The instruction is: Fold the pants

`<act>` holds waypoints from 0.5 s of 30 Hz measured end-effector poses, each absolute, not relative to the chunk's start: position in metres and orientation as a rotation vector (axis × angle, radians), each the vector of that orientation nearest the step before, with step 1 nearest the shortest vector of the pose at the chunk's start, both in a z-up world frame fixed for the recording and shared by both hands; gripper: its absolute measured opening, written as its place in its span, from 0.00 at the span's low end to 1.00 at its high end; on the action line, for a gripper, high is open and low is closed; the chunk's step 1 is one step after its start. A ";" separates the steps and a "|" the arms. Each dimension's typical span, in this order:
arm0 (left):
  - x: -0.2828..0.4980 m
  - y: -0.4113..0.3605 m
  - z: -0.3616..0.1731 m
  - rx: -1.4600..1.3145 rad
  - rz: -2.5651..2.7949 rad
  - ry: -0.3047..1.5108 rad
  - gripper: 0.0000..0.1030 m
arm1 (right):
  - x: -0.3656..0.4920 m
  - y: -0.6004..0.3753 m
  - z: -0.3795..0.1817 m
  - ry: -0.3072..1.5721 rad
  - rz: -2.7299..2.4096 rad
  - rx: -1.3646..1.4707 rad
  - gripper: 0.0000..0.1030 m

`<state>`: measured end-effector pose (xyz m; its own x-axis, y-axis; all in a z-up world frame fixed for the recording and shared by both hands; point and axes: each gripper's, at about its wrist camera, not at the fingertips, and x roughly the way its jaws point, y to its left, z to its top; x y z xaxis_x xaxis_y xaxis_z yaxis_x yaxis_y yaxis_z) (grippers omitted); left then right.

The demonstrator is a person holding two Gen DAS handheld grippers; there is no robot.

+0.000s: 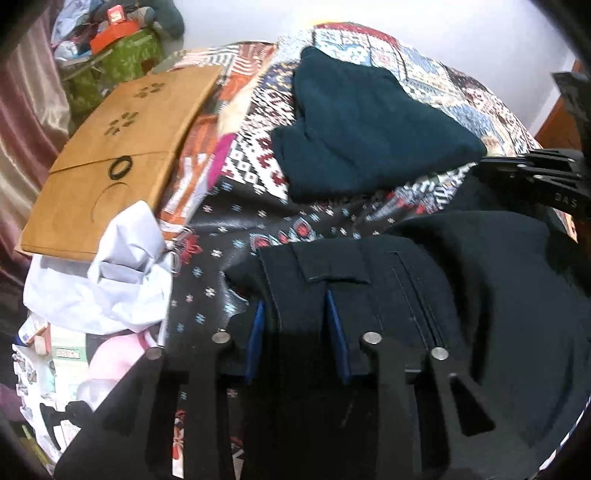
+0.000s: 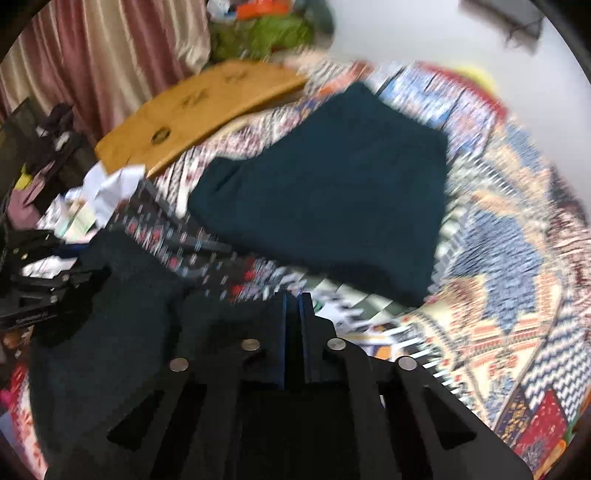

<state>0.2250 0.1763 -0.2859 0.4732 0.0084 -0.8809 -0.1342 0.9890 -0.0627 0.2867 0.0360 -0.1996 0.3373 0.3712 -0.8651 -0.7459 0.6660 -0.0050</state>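
Black pants [image 1: 424, 295] lie on the patterned bedspread [image 1: 258, 177]. My left gripper [image 1: 295, 314] is shut on their waistband near the belt loop, blue pads on either side of the cloth. My right gripper [image 2: 295, 314] is shut on another part of the black pants [image 2: 122, 295], its blue pads almost together. It also shows at the right edge of the left wrist view [image 1: 532, 173]. A folded dark teal garment [image 1: 369, 125] lies farther back on the bed, also in the blurred right wrist view [image 2: 332, 192].
A brown cardboard board [image 1: 118, 147] lies at the bed's left side. White crumpled cloth [image 1: 110, 280] and papers sit next to it. Pink curtains [image 2: 92, 55] and cluttered green boxes [image 1: 125, 55] stand behind. A white wall [image 1: 443, 33] lies beyond the bed.
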 end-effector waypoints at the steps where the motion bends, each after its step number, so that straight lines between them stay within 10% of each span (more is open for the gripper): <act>1: 0.225 0.178 -0.282 -0.109 0.110 1.064 0.24 | 0.285 0.036 -0.196 0.956 0.755 -0.444 0.03; 15: 0.232 0.198 -0.264 -0.045 0.163 1.079 0.33 | 0.326 0.021 -0.177 0.975 0.622 -0.364 0.03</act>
